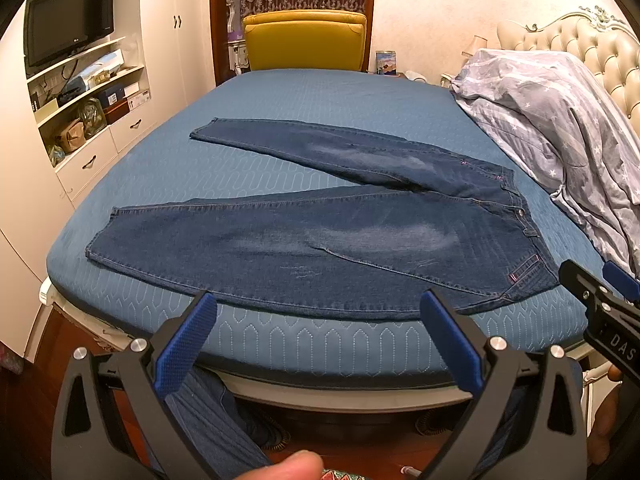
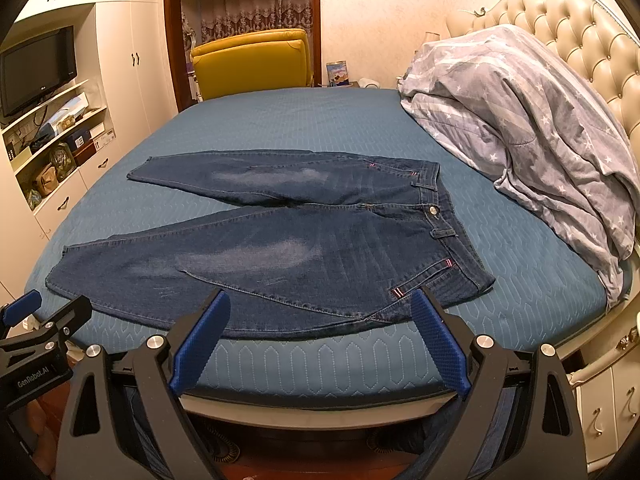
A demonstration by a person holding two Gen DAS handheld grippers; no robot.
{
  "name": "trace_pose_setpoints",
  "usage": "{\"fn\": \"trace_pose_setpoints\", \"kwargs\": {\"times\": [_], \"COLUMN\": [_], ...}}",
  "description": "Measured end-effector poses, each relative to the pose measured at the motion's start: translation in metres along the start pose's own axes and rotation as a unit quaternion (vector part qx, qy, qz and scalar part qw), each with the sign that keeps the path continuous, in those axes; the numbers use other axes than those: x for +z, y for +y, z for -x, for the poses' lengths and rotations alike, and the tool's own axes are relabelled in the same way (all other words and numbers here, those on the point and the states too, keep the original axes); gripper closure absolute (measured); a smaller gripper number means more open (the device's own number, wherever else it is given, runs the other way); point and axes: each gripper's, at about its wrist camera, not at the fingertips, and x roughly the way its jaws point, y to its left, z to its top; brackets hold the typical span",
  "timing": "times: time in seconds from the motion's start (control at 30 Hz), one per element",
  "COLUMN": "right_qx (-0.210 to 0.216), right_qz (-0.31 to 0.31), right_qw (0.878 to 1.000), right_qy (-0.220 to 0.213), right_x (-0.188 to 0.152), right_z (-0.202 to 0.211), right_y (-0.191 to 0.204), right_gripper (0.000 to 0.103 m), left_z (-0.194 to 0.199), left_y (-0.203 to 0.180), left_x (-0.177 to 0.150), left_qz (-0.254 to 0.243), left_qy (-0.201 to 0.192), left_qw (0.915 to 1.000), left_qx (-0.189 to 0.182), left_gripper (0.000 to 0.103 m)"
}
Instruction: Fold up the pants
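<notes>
Dark blue jeans (image 1: pixel 320 236) (image 2: pixel 280 256) lie flat on the blue bed cover, legs spread in a V toward the left, waistband at the right. My left gripper (image 1: pixel 318 304) hovers open just short of the near leg's lower seam, over the bed's front edge. My right gripper (image 2: pixel 322 304) is open too, near the hip and pocket corner (image 2: pixel 420 280) of the jeans. Neither touches the cloth. Each gripper shows at the edge of the other's view: the right gripper (image 1: pixel 600 296) and the left gripper (image 2: pixel 36 320).
A blue quilted bed (image 1: pixel 320 92) (image 2: pixel 300 120) carries a bunched grey star-print duvet (image 1: pixel 560 120) (image 2: pixel 520 128) at the right by the tufted headboard (image 2: pixel 580 40). A yellow chair (image 1: pixel 306 40) stands beyond the bed. White shelves and a TV (image 1: pixel 68 20) fill the left wall.
</notes>
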Motion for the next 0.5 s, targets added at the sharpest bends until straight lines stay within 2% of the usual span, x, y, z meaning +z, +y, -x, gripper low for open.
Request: {"fn": "trace_pose_setpoints", "kwargs": {"times": [0.23,0.3,0.43,0.5], "right_qx": [0.001,0.013,0.034,0.041], "right_qz": [0.0,-0.005,-0.033,-0.06], "right_qw": [1.0,1.0,0.998,0.996], "right_qy": [0.0,0.008,0.045,0.061], "right_x": [-0.001,-0.006,-0.012,-0.004], "right_z": [-0.001,-0.006,-0.04,-0.06], "right_y": [0.0,-0.001,-0.023,-0.043], "right_gripper": [0.015,0.015,0.015,0.015], "left_z": [-0.001,-0.003,-0.013,-0.021], "left_y": [-0.001,0.001,0.009,0.012], "left_x": [-0.001,-0.001,-0.007,-0.011], "left_qz": [0.001,0.005,0.028,0.033], "left_qy": [0.002,0.003,-0.007,-0.009], "left_qw": [1.0,1.0,0.9992,0.9984], "left_qx": [0.0,-0.004,-0.028,-0.044], "left_gripper": [0.001,0.001,0.001,0.001]}}
